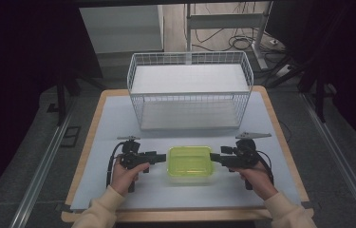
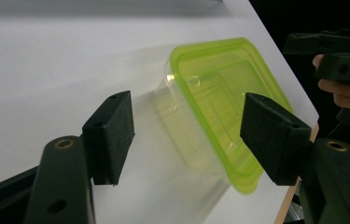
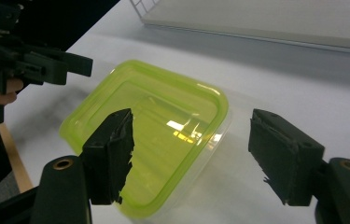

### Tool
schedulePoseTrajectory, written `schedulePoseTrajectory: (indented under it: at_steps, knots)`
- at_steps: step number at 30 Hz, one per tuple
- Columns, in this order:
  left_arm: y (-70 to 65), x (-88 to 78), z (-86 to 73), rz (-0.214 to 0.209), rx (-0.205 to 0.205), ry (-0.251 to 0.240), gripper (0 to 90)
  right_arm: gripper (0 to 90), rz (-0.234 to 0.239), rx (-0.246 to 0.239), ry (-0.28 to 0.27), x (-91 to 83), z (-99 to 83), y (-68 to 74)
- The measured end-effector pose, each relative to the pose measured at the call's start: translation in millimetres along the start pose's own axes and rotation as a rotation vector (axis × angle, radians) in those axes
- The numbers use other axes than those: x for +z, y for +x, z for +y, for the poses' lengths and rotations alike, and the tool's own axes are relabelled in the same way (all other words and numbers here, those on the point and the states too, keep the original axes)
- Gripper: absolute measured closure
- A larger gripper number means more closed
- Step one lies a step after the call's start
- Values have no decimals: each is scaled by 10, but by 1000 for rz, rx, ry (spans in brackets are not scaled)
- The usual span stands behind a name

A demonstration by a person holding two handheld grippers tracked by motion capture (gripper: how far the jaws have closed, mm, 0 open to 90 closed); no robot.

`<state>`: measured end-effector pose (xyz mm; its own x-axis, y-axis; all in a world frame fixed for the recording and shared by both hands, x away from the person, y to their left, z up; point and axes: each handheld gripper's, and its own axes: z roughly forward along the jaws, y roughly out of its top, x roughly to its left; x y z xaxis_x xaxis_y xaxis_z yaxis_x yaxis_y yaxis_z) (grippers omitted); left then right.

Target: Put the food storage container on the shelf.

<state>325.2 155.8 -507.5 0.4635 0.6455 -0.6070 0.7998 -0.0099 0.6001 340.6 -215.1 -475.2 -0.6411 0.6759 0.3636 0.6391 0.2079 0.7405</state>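
Observation:
A clear plastic container with a lime-green lid (image 1: pixel 190 164) sits on the white mat near the table's front. My left gripper (image 1: pixel 162 157) points at its left side, my right gripper (image 1: pixel 215 158) at its right side, both held level. In the left gripper view the jaws (image 2: pixel 193 135) stand apart around the container's (image 2: pixel 214 93) near end, and no pad presses on it. In the right gripper view the jaws (image 3: pixel 200 154) are also open: one pad hangs over the lid (image 3: pixel 154 116), the other stands clear of it. The left gripper (image 3: pixel 37 65) shows across the container.
A white wire basket (image 1: pixel 190 102) with a white board in it stands at the back of the table. The wooden table edge (image 1: pixel 185 216) runs close behind my hands. Table legs and cables (image 1: pixel 242 40) lie on the floor beyond.

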Motion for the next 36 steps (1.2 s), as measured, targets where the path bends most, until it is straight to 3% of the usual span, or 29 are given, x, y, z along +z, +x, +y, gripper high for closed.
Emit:
schedulePoseTrajectory:
  at_steps: [5,17,23,30,36]
  knots:
    - [-39,107,14,-17,3,19,368,304,21,19,-10,62,-20,-51]
    - [-24,150,-44,-32,1,59,427,324,37,76,32,123,-153,-110]
    - [-19,209,-55,-46,-12,86,475,383,60,103,66,234,-207,-112]
    - [-5,228,-57,-41,-18,95,549,444,78,128,71,223,-222,-135]
    - [-23,249,-72,-44,-12,99,650,583,112,135,93,237,-240,-137]
